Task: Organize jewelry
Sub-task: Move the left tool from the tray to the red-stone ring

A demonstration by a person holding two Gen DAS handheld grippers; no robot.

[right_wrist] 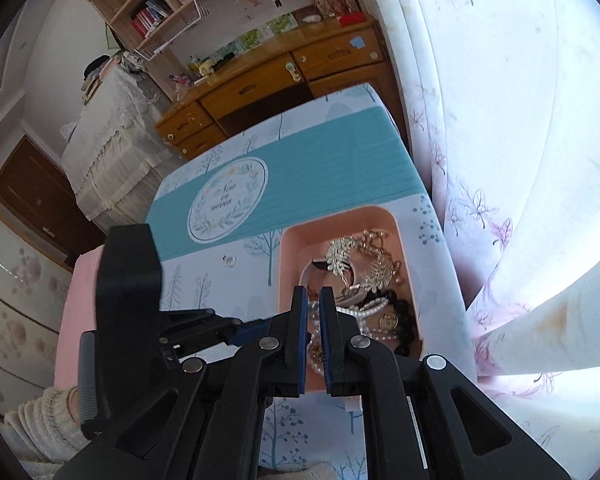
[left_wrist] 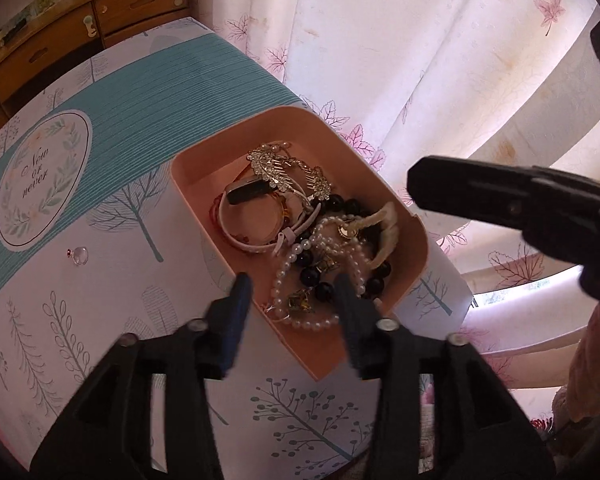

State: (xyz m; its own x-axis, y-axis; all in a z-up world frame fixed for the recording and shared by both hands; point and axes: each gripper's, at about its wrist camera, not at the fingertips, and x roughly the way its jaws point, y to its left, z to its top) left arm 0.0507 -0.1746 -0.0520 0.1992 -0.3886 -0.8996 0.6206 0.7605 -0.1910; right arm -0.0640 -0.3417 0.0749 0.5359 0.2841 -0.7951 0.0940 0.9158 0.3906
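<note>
Left claw (left_wrist: 290,294) open above pink tray (left_wrist: 188,168) of jewelry, right claw (right_wrist: 312,300) closed, empty.

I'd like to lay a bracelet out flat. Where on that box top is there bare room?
The box lid is mostly bare left of the pink tray: the teal band, the oval label and the tree print. Only a small clear ring lies there. The tray itself is crowded with tangled pearls and black beads, both tongs hovering above.

A: Where is the jewelry?
B: Piled in a tray (left_wrist: 416,236) on the counter (left_wrist: 100,280), at its edge beside the curtain (left_wrist: 400,40).
A: Anything else?
B: A small bead (left_wrist: 79,256) lies left of the tray.
</note>
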